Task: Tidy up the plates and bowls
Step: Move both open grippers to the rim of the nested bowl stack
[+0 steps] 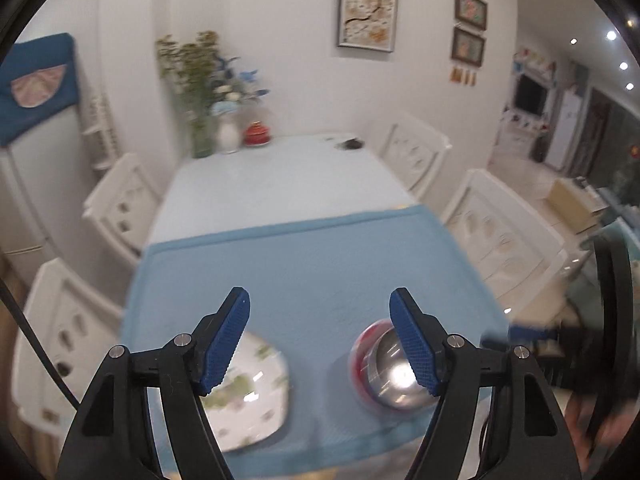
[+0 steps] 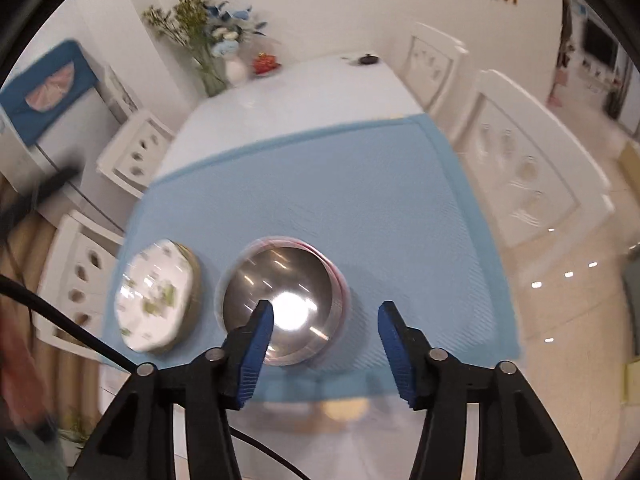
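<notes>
A white plate with green leaf print (image 1: 252, 396) (image 2: 154, 300) lies on the blue mat (image 1: 312, 272) (image 2: 320, 184) at its near left, seemingly stacked on another plate with a brownish rim. To its right sits a steel bowl (image 1: 394, 376) (image 2: 280, 300) nested in a red-and-white rimmed bowl. My left gripper (image 1: 320, 308) hovers open above the mat between plate and bowl, holding nothing. My right gripper (image 2: 326, 320) is open too, above the bowl's right edge, with nothing between its fingers.
The mat covers the near end of a white table (image 1: 272, 176). Flower vases (image 1: 204, 136) and a red dish (image 1: 257, 134) stand at its far end. White chairs (image 1: 504, 232) (image 2: 132, 152) flank both sides. The other gripper's dark frame (image 1: 612, 304) shows at right.
</notes>
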`<act>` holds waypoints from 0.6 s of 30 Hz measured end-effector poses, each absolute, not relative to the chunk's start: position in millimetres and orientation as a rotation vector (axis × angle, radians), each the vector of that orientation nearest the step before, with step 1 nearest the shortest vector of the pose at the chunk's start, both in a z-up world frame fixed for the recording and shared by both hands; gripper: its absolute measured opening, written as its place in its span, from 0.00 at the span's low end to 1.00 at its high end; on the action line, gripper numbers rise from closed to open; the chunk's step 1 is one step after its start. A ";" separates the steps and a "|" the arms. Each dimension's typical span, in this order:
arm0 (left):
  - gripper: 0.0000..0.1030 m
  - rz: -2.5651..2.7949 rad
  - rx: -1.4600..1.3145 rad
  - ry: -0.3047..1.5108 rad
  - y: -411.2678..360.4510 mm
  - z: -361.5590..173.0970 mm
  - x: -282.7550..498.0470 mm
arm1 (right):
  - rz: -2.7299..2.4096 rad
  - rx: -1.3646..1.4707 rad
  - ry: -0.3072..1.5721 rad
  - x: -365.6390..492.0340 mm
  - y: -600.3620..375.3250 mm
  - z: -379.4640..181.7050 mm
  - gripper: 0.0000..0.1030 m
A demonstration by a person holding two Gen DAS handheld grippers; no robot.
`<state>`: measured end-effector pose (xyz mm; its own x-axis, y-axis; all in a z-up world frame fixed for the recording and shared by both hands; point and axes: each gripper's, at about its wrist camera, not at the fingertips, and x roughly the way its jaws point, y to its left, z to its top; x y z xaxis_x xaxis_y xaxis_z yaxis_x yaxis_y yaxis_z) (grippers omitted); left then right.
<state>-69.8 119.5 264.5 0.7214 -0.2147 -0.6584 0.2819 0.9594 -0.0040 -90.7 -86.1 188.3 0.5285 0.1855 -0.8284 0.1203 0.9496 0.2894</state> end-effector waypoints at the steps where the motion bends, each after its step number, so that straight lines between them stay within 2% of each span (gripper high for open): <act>1: 0.72 -0.250 0.100 0.719 128.0 263.0 -75.9 | 0.059 0.356 1.026 -83.4 -85.5 188.4 0.51; 3: 0.75 -0.222 0.094 0.728 139.0 260.2 -82.3 | 0.085 0.395 1.041 -72.0 -84.8 187.0 0.51; 9: 0.75 -0.184 0.076 0.771 152.0 244.1 -90.8 | 0.094 0.420 1.075 -58.7 -83.8 178.9 0.51; 18: 0.75 -0.285 0.096 0.804 108.2 228.7 -74.4 | 0.058 0.431 1.074 -71.5 -107.9 176.6 0.51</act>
